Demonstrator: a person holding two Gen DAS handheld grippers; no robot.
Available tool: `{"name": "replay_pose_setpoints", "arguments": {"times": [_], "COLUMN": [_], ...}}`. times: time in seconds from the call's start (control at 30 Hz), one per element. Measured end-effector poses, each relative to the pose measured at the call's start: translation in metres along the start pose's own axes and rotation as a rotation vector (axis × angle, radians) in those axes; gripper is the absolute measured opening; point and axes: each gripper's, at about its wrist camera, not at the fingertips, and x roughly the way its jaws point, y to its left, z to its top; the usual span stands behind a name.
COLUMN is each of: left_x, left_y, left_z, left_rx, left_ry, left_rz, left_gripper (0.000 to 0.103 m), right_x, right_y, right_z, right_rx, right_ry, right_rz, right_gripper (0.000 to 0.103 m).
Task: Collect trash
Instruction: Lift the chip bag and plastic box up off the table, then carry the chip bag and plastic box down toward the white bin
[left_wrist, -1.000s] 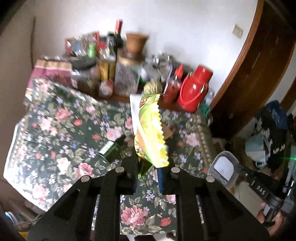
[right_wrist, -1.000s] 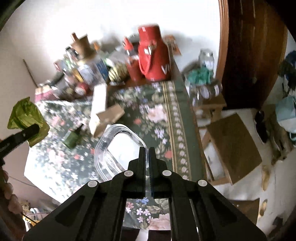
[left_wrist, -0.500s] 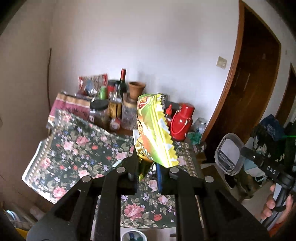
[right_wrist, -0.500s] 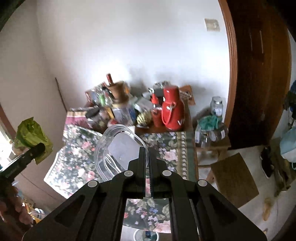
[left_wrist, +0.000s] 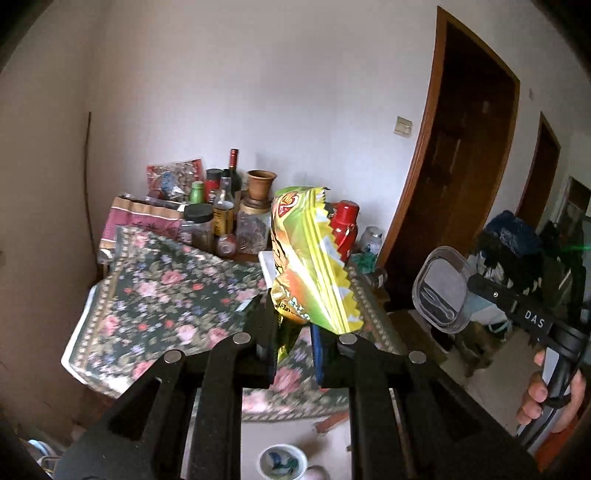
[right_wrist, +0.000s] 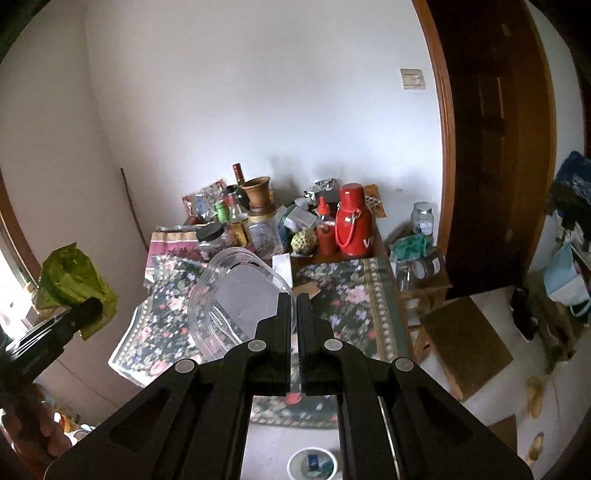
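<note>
Claws first: the left claw (left_wrist: 293, 328) is nearly closed, its jaws pinching the bottom corner of a yellow-green snack bag (left_wrist: 308, 258), which stands up out of the grip and tilts a little to the right. In the right wrist view the same bag (right_wrist: 72, 284) shows as a crumpled green wad at the tip of the left claw (right_wrist: 86, 310), held up in the air to the left of the table. The right claw (right_wrist: 294, 306) is fully closed on the rim of a clear plastic container (right_wrist: 236, 291); the container juts out to the left of the jaws and is tipped on edge, off the table. From the left wrist view that container (left_wrist: 443, 291) hangs at the end of the right claw (left_wrist: 474, 284), and a hand (left_wrist: 552, 395) grips the claw's handle below.

Beyond both claws stands the table (right_wrist: 354, 295), covered with a dark floral cloth. At its far edge against the white wall are a red thermos jug (right_wrist: 352, 225), a red squeeze bottle (right_wrist: 325, 229), a wine bottle (left_wrist: 232, 173), a clay pot (right_wrist: 260, 192) and several jars. A dark wooden door (right_wrist: 495, 147) fills the right side. Below the claws, on the floor, sits a white bowl (right_wrist: 312, 463).
</note>
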Motion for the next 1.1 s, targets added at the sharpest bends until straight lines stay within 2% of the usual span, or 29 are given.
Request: {"name": "replay_pose_setpoints", "arguments": {"times": [0.27,0.47,0.63,0.83,1.1], "left_x": [-0.059,-0.069,-0.058,-0.032,0.036], "left_y": [0.046,0.062,0.059,0.052,0.033], "left_z": [-0.051,-0.08,-0.101,-0.126,-0.182], "left_rx": [0.002,0.008,-0.002,-0.008,-0.023], "left_ry": [0.058,0.123,0.193,0.273,0.387], "left_rz": [-0.007,-0.035,-0.076,-0.088,-0.065], "left_gripper": [0.013,0.013,0.014,0.014,0.014], "right_x": [-0.028,-0.039,-0.038,-0.017,0.038], "right_y": [0.042,0.057,0.058,0.045,0.008], "right_z": [-0.061,-0.092,-0.109,-0.132,-0.174], "right_rx": [0.048,0.06,0.057,0.066,0.06], "right_ry": [0.051,0.106,0.163,0.235,0.333], "right_rz": [-0.021,-0.044,-0.072,-0.074,-0.05], "right_gripper": [0.003,0.003,0.003,0.003,0.003]}}
